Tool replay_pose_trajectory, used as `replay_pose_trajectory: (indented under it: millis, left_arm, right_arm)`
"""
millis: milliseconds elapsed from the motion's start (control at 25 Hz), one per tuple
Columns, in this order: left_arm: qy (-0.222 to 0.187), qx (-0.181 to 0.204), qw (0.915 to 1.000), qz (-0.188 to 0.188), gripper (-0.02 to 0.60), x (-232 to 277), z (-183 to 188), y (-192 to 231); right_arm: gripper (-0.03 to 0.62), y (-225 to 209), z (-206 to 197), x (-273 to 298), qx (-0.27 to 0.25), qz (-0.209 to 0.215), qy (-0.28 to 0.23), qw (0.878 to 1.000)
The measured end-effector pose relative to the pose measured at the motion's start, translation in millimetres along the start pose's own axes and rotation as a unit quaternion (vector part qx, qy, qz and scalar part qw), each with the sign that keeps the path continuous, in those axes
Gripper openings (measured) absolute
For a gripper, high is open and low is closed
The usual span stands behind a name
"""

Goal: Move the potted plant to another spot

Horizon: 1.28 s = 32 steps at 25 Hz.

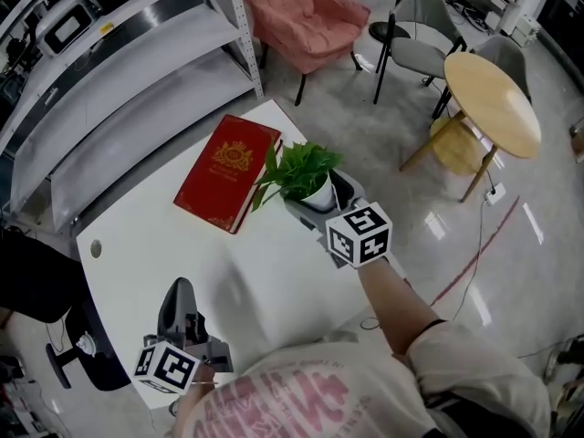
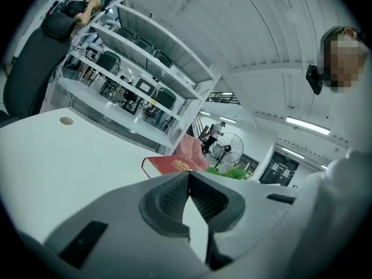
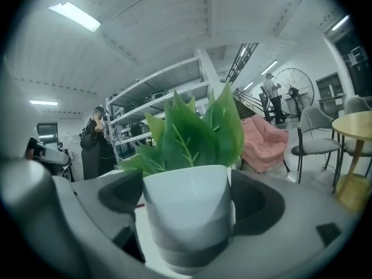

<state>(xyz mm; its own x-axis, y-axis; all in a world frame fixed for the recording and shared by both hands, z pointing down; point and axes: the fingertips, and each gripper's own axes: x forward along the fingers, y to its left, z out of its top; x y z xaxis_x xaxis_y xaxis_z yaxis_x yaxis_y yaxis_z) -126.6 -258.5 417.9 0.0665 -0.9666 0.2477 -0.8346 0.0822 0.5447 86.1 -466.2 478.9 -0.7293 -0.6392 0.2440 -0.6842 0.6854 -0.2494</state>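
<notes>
- The right claw (image 3: pixel 187 211) is gripping the potted plant (image 3: pixel 185 205), a small white tapered pot with broad green leaves, one jaw pressing on each side of the pot.
- The plant is sitting just beside the glossy red hardcover book with a gold emblem (image 1: pixel 228 172), at the book's corner nearest the person, its leaves reaching over that corner.
- Whether the pot is resting on the white surface (image 1: pixel 274 276) or hanging slightly above it cannot be told.
- The book is lying flat on the surface, cover up.
- The left claw (image 2: pixel 189 186) is sitting with its jaws brought together at the tips and nothing between them.
- It is hovering well apart from the book, near the surface's edge closest to the person, and its own view is looking across the surface toward the book.
- Beyond the book, grey metal shelving (image 1: pixel 119 71) is standing along the surface's far side.
- A pink padded armchair (image 1: pixel 306 12) and a round wooden table (image 1: pixel 493 103) are standing on the floor, well apart from the book.
</notes>
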Motion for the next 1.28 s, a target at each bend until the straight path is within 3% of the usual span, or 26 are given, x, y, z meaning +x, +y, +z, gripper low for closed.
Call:
replay_pose_trajectory:
  millis: [1280]
  left_arm:
    - [0.003,-0.030,0.9994,-0.015,0.003,-7,-8,3]
  right_arm:
    - [0.486,9,-20,-38,-0.016,-0.022,0.018,0.999]
